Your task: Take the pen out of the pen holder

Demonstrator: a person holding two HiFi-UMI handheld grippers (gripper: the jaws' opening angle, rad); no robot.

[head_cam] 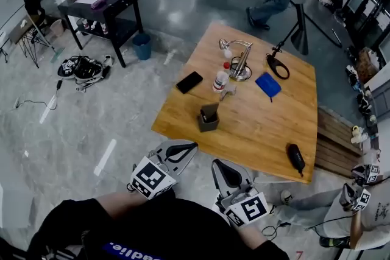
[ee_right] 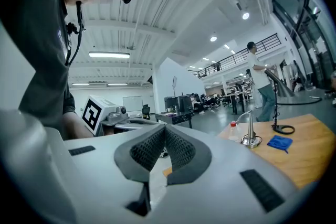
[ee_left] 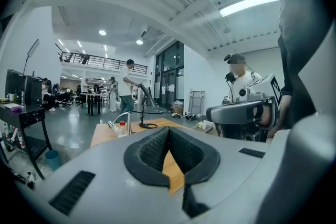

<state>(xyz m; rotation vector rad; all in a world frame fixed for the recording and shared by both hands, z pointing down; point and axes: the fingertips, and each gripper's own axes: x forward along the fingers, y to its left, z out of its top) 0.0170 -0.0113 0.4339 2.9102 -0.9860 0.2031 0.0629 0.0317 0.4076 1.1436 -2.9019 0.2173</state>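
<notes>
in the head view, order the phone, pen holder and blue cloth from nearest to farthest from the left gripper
1. pen holder: by the near edge of the table, just ahead of the left gripper.
2. phone: farther back, near the table's left edge.
3. blue cloth: farthest, across the table to the right.

Right hand-held gripper point(ee_right: 164, 130): jaws together at tips, nothing between. Table point(ee_right: 310, 157) at right, well apart. On it: bottle point(ee_right: 232, 132), metal stand point(ee_right: 250, 131) just beside, blue cloth point(ee_right: 277, 142), black ring base point(ee_right: 284, 129). Marker cube point(ee_right: 93, 111) at left. Person point(ee_right: 259, 78) beyond table.
</notes>
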